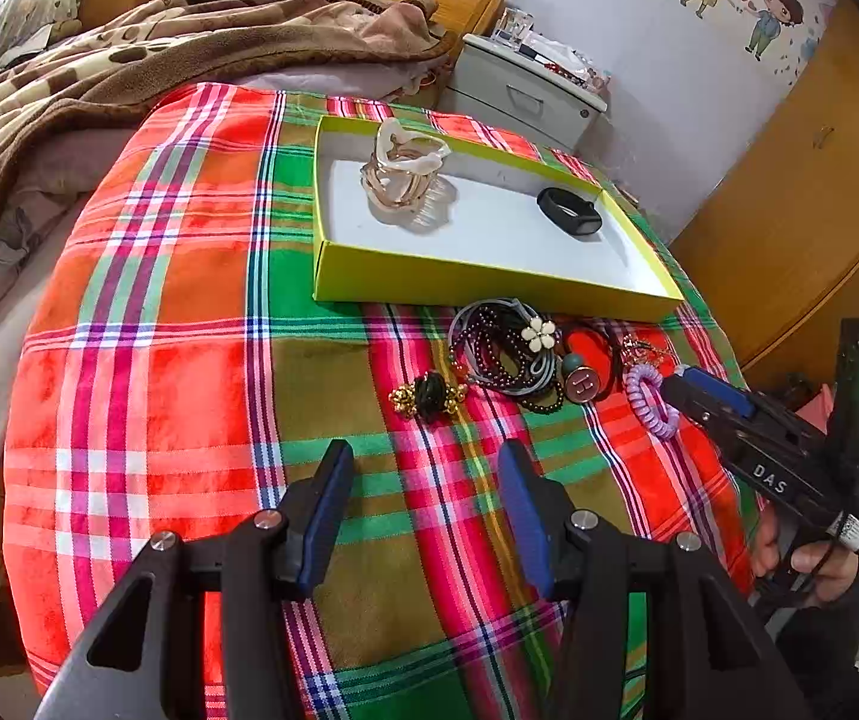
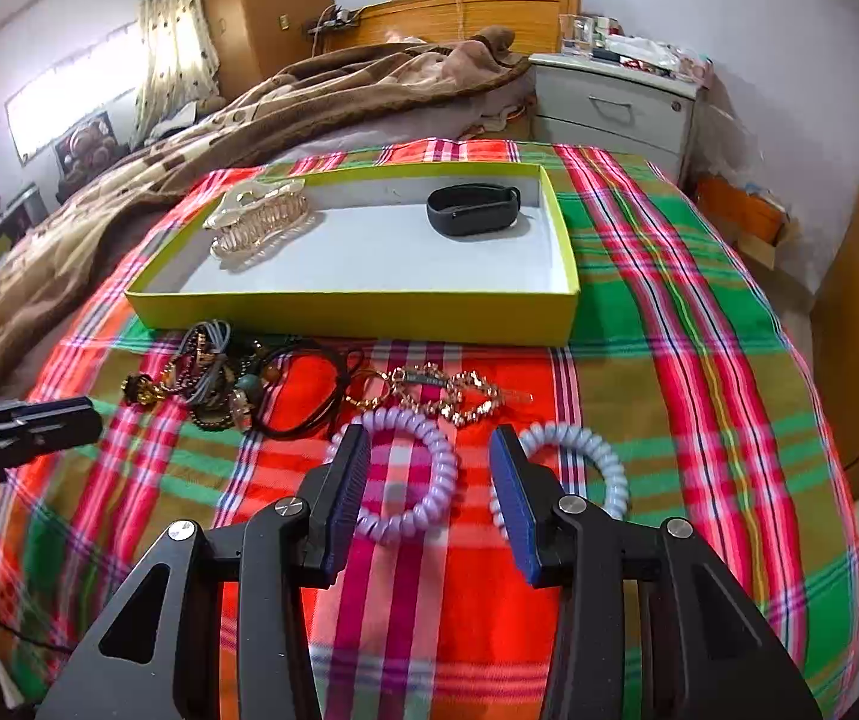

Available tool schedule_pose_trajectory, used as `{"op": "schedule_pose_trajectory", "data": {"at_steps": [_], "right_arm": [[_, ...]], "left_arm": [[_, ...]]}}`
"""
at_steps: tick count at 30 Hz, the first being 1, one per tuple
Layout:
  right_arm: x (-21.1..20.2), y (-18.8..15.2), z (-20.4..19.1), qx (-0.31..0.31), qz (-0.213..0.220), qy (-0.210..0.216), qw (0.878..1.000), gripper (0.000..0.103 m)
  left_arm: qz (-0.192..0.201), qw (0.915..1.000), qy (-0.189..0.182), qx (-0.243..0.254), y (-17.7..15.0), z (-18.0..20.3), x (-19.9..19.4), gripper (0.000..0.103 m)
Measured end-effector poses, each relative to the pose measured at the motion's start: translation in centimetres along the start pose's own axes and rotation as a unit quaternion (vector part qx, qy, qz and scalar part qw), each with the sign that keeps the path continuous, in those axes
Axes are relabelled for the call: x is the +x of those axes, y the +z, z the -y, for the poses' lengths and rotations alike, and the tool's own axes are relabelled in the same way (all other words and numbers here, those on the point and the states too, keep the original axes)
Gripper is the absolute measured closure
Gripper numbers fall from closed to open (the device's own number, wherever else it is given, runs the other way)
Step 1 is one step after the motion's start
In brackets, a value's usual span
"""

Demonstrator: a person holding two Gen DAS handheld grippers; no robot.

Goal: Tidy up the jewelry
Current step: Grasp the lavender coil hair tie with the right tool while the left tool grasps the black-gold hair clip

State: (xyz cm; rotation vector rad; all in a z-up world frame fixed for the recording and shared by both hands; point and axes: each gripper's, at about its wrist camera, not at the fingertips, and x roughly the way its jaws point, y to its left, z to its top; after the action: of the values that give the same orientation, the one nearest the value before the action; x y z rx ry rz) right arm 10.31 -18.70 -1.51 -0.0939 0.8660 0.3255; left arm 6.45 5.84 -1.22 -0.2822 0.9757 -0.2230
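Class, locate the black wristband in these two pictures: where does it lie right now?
The black wristband lies inside the yellow-green tray, near its right end in the right wrist view, apart from the clear hair claw at the left end.

One box [image 2: 363, 315]; inside, one hair claw [image 2: 258, 219], one black band [image 2: 472, 209]; two spiral hair ties [image 2: 402, 474] [image 2: 585, 468]

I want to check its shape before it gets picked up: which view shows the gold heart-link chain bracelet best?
The right wrist view. There the gold heart-link chain bracelet lies unobstructed on the plaid cloth, just beyond the lilac spiral hair tie. The left wrist view shows only a small gold glimpse of it, behind the pile near the right gripper.
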Motion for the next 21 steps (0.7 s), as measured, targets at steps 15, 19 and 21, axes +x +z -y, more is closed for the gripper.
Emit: {"op": "schedule_pose_trajectory", "data": {"at_steps": [15,19,21], "right_arm": [[0.9,-0.4,-1.0,-0.034,-0.022,-0.011,0.999,0.093],[0.5,-0.5,-0.7,-0.024,-0.016,-0.007,1.0,0.093],[0.1,-0.5,-0.2,-0.011,-0.007,-0.005,1.0,0.093]], "left_arm": [[-0.008,0.9991,0.031,0.026,0.5,0.0,0.7,0.051],[-0.011,0.9985,0.036,0.041,1.1,0.4,1.2,0.051],[-0.012,0.9979,0.044,0.047,1.5,0.6,1.5,0.051]]}}
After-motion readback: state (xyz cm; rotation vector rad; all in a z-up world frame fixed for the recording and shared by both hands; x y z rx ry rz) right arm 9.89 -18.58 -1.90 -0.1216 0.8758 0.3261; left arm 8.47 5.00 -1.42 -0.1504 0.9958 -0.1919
